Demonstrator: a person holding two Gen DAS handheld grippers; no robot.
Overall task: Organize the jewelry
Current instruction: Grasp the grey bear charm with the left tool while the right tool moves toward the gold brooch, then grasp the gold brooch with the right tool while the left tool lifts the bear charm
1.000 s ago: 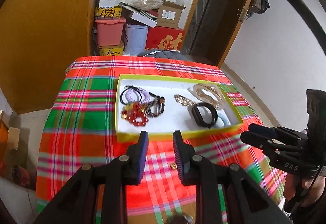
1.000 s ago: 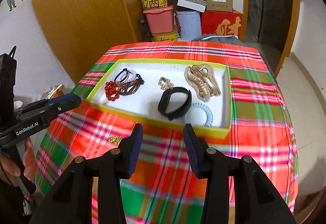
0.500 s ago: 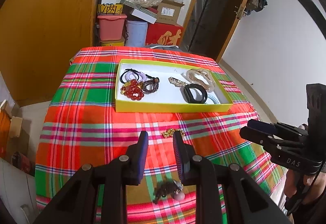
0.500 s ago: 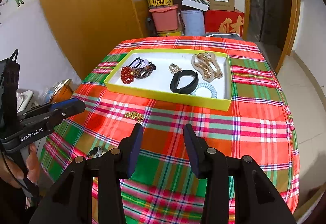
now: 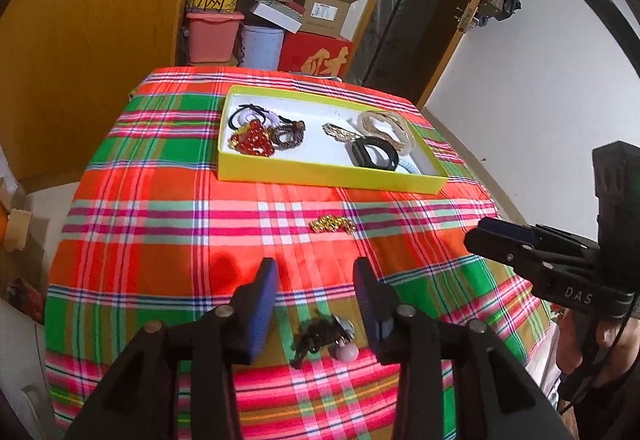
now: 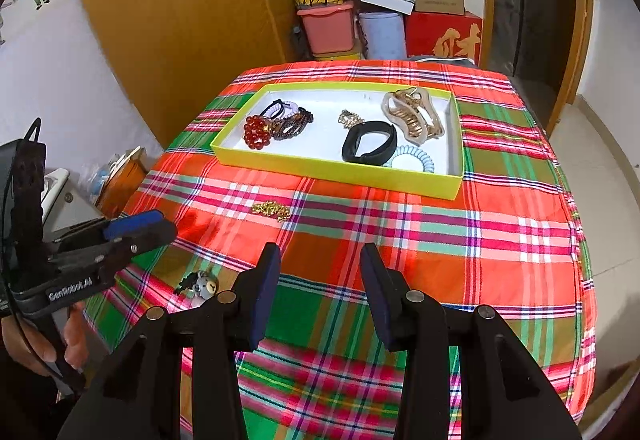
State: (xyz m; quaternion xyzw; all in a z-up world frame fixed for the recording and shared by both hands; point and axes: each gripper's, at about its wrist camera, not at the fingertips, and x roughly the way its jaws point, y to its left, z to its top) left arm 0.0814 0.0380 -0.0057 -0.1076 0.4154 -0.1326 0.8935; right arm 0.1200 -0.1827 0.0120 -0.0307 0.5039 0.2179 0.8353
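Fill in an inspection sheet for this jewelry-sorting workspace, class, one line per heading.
Surface: plaid tablecloth covers the table.
Job's things: yellow tray holds red beads, black band, hair claw, blue coil tie; gold chain and bear hair tie lie outside on the cloth.
Clutter: nothing seen.
Grippers: left gripper and right gripper open, empty.
Cables: black cord by left hand.
Surroundings: wardrobe, stacked boxes, door.
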